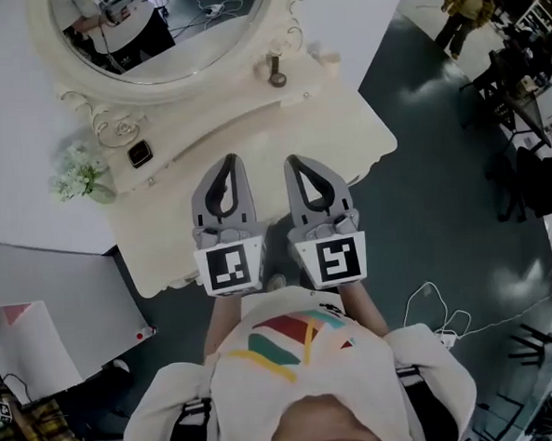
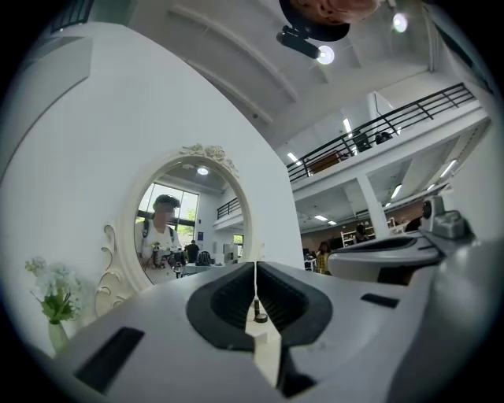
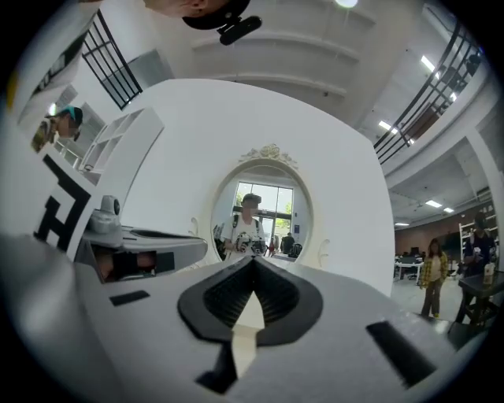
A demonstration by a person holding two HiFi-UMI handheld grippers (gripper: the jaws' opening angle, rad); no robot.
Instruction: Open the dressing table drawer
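The cream dressing table point(image 1: 251, 123) stands against a white wall under its oval mirror point(image 1: 167, 35). Its drawer front is hidden below the tabletop edge in the head view. Both grippers hover side by side over the front of the tabletop, pointing at the mirror. My left gripper point(image 1: 228, 160) is shut with nothing in it, and my right gripper point(image 1: 296, 160) is shut and empty too. In the left gripper view the left gripper point(image 2: 255, 264) has its jaws closed, facing the mirror point(image 2: 189, 224). The right gripper point(image 3: 253, 260), shut as well, faces the mirror point(image 3: 264, 212).
On the tabletop stand a vase of white flowers point(image 1: 79, 176), a small square black clock point(image 1: 139, 153) and a dark little bottle point(image 1: 276, 71). A white cabinet point(image 1: 58, 321) stands at the left. Cables point(image 1: 435, 312) lie on the dark floor; chairs point(image 1: 525, 172) stand at the right.
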